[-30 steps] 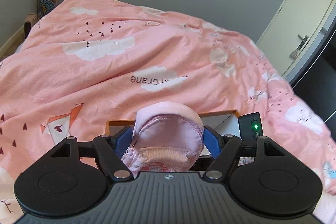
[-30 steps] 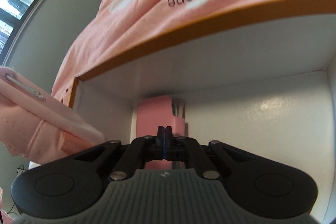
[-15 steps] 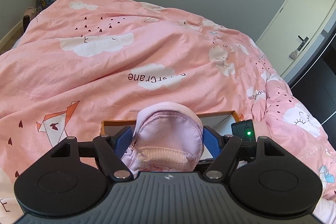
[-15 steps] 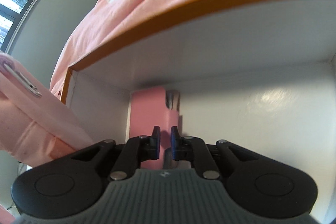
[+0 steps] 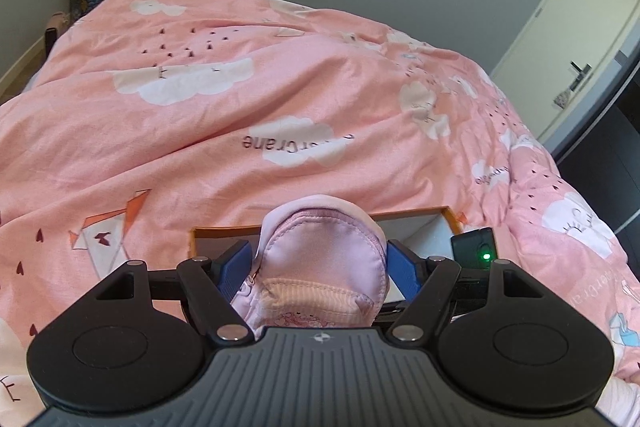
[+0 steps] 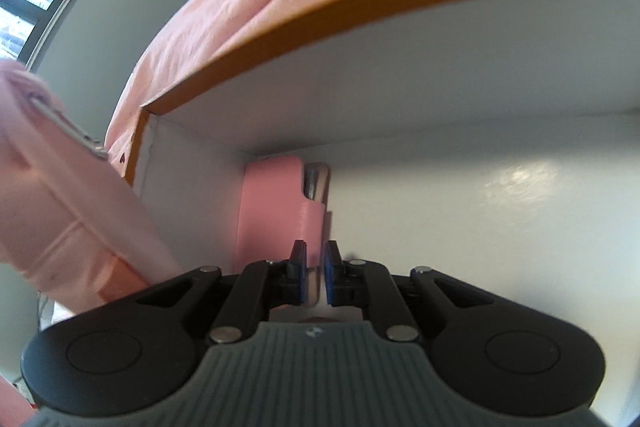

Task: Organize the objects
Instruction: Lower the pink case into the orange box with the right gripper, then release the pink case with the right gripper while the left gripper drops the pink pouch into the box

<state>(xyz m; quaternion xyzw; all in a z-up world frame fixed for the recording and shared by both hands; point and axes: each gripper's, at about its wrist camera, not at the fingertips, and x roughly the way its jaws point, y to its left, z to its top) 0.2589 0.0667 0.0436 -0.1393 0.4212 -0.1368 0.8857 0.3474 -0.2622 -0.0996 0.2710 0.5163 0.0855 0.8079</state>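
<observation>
Pink quilted fabric forms the small pouch (image 5: 324,259), which is gripped from both sides by the blue pads of the left gripper (image 5: 320,265), set wide apart around it. The pouch is held just above the near edge of an orange-rimmed white box (image 5: 412,215), which rests on a pink cloud-print duvet (image 5: 240,99). Inside the box, a pink case (image 6: 276,203) is seen lying in the far left corner, with a metal part showing at its top. The right gripper (image 6: 316,273) is lowered into the box, its pads parted by only a narrow gap, with nothing pinched between them. The case's near end is located just beyond the tips.
</observation>
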